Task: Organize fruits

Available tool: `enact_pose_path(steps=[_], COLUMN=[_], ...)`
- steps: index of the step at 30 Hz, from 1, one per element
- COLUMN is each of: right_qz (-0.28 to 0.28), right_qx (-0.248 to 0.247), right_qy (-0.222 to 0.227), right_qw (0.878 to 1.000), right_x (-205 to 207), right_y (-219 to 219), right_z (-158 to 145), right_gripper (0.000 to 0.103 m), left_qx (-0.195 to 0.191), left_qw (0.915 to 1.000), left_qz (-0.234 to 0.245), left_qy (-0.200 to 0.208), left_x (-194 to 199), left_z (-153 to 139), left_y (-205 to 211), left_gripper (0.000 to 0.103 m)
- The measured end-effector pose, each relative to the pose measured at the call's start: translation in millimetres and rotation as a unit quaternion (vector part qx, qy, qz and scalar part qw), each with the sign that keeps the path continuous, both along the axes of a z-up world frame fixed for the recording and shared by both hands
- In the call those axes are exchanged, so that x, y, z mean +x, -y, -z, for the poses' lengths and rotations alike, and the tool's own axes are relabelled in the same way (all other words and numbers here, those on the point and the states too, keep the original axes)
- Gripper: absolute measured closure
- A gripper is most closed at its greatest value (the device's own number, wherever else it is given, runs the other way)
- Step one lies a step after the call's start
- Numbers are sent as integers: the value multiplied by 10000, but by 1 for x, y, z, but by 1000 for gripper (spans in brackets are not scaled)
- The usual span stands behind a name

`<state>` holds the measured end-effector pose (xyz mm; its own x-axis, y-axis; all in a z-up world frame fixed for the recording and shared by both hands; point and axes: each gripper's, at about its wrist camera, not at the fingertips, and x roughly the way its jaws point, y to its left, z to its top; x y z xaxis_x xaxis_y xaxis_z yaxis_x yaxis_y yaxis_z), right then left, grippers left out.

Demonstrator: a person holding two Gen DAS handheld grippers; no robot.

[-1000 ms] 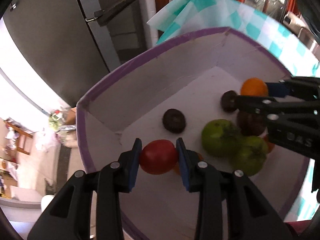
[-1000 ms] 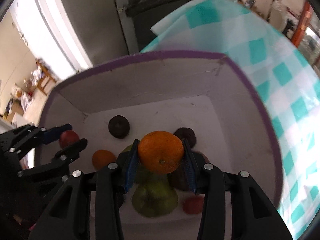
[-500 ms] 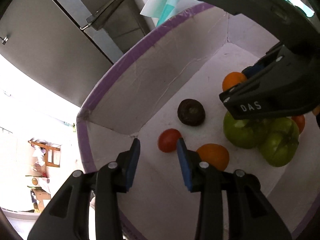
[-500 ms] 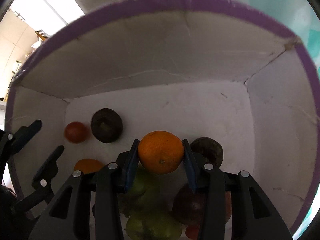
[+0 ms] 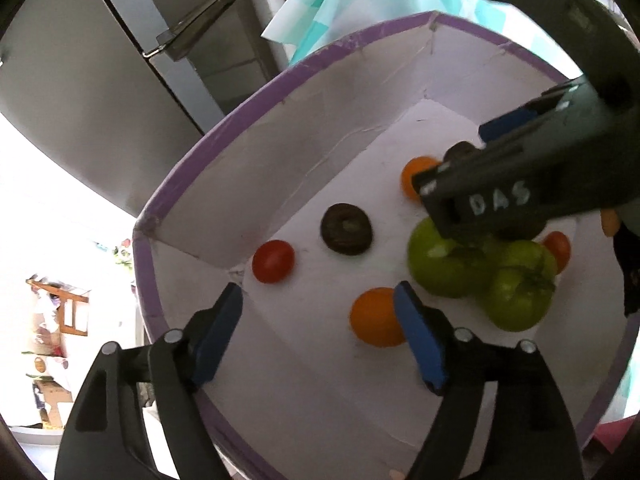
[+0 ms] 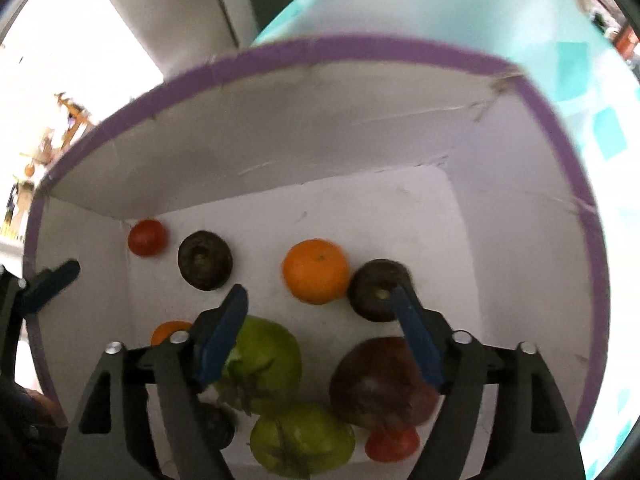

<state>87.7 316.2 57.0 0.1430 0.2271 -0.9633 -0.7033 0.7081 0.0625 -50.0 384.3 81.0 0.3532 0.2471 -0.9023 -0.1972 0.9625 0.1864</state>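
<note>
Nearest to me, my left gripper (image 5: 318, 334) hangs over the near corner of the box (image 5: 256, 92), its blue pads spread wide with nothing between them. My right gripper (image 6: 320, 334) is likewise splayed wide and carries nothing, poised above the fruit pile.

Just past the left pads sits a small orange fruit (image 5: 374, 316) on the white floor. Beside it, further right, two green tomatoes (image 5: 476, 272) press against each other, with a small red tomato (image 6: 390, 444) at their edge and a big dark purple fruit (image 6: 380, 380) next to them. Beyond those lie the orange (image 6: 315, 270), touching a dark round fruit (image 6: 378, 294), then a second dark fruit (image 6: 205, 254) and a red tomato (image 6: 147, 237) near the far left corner, each a little apart.

My judgement: every fruit I can see is already inside the box, so the gathering looks largely done. What is left, if anything, is sorting by kind, since reds, oranges and dark ones are scattered rather than grouped. I cannot tell whether more fruit waits outside the frame.

Beyond the purple rim, a teal checked cloth (image 5: 360, 4) covers the table, and a grey fridge (image 5: 100, 80) stands behind.

The only legible writing is "DAS", white letters on the side of the right gripper as seen from the left camera.
</note>
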Motion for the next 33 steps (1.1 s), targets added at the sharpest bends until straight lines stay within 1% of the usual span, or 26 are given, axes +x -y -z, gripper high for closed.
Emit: enact_pose_path(steps=[2,4,6,8,10,11,12,13,15,16,19,20,21,22,23,25,27,28,31,33], right_qz=[173,304,444,589,706,752,801,851,907,921,989,1007,1018,1073,1147,1270,1398,1480,1707,1754], right_qx=[63,76,88,127,222,304,389,491,665,728,945,1007,1055,1108,1151,1197,1159,1126,1075,1068], right_qy=[88,189,259,330,434,487,538,608,795,875,1289,1416,1520,1683,1837,1981,1927,1819,1389,1101], right_qw=[9998,9993,9986,9976,9963,9955,9946,9933,9905,9892,9822,9796,9774,9736,9695,9645,9643,9656,9695,9725], right_x=[-3,-9,-17,-32,-39,-32,-36,-41,-49,-56,-71,-71,-62,-64,-68,-70,-69,-66,-57,-53], right_y=[11,21,33,49,63,73,73,79,90,91,106,105,103,103,111,120,127,130,138,141], right_z=[-10,-17,-24,-30,-37,-37,-40,-45,-58,-65,-89,-97,-103,-110,-118,-129,-130,-125,-107,-98], right_gripper=[19,16,16,16,16,16,16,16,16,16,16,16,16,16,16,16,16,16,16,16], left_qx=[-104,-273,-402,-429,-471,-477,-490,-503,-503,-490,-351,-298,-266,-216,-163,-132,-176,-242,-421,-479], left_qw=[9998,9991,9978,9956,9901,9872,9840,9795,9726,9713,9708,9718,9726,9741,9757,9773,9791,9810,9866,9896], left_qz=[27,54,79,94,182,230,284,332,332,313,159,110,97,71,50,64,21,-12,-134,-201], left_qy=[139,308,516,829,1309,1505,1688,1922,2246,2308,2366,2338,2308,2250,2186,2114,2025,1925,1572,1339], left_x=[-4,-7,-10,-14,-23,-27,-30,-36,-44,-45,-48,-49,-48,-48,-47,-48,-49,-46,-36,-31], left_z=[-4,-11,-21,-35,-56,-64,-73,-84,-102,-107,-118,-119,-120,-120,-120,-118,-116,-112,-96,-86], left_y=[2,2,2,2,4,6,7,10,14,16,23,27,27,30,33,37,37,36,32,32], left_gripper=[18,13,6,3,3,3,2,2,2,2,2,2,2,2,2,2,2,2,2,2])
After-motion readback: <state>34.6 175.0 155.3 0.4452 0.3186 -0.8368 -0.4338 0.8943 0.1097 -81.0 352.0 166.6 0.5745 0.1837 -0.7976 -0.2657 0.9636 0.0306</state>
